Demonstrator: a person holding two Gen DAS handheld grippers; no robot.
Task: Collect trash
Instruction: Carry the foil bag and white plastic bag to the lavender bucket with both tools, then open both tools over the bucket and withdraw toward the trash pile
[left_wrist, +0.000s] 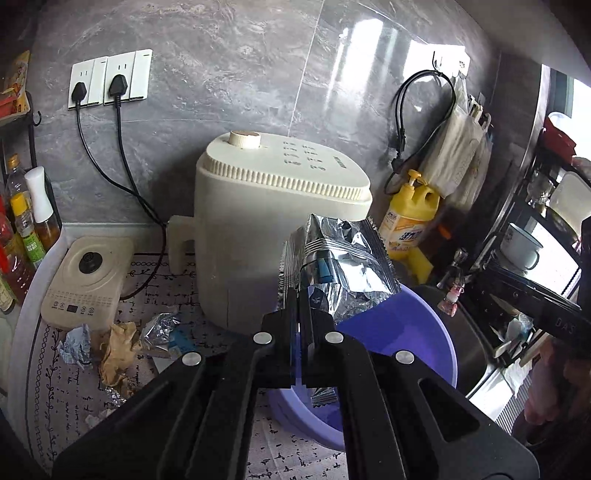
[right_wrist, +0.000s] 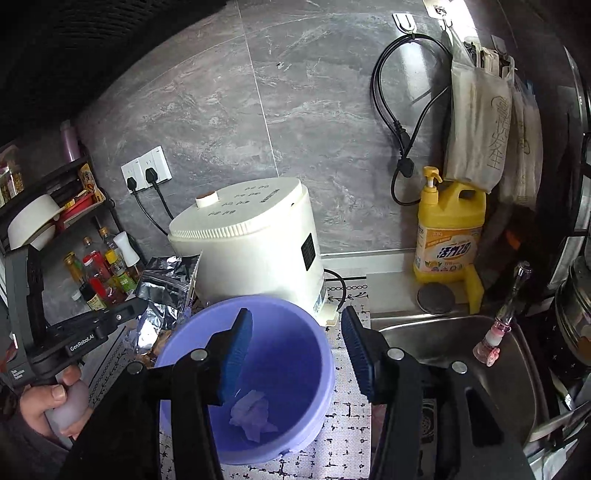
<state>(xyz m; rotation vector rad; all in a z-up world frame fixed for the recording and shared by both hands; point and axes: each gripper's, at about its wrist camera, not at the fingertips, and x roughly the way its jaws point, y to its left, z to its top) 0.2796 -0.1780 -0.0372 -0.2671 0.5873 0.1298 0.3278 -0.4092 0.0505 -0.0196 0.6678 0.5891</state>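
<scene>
The left gripper (left_wrist: 299, 295) is pinched tight on a crinkled silver foil wrapper (left_wrist: 340, 258), which it holds up in front of the cream appliance (left_wrist: 273, 206), above the near rim of the purple bucket (left_wrist: 417, 332). Only the left wrist view shows the trash lying on the patterned mat (left_wrist: 55, 369): a crumpled brown paper (left_wrist: 118, 350), a bluish-white wad (left_wrist: 75, 349) and a foil scrap (left_wrist: 162, 328), in front of the small cream base unit (left_wrist: 86, 280).

The right gripper (right_wrist: 295, 350) stands spread over the bucket (right_wrist: 317, 373) with nothing between its blue pads (right_wrist: 236, 354). Only this view looks down into the bucket, where a crumpled white tissue (right_wrist: 253, 415) lies on the bottom. It also shows a hand (right_wrist: 48, 402) gripping the left gripper's handle, the steel sink (right_wrist: 443, 343) to the right, and the yellow detergent bottle (right_wrist: 448, 229) by the wall.
</scene>
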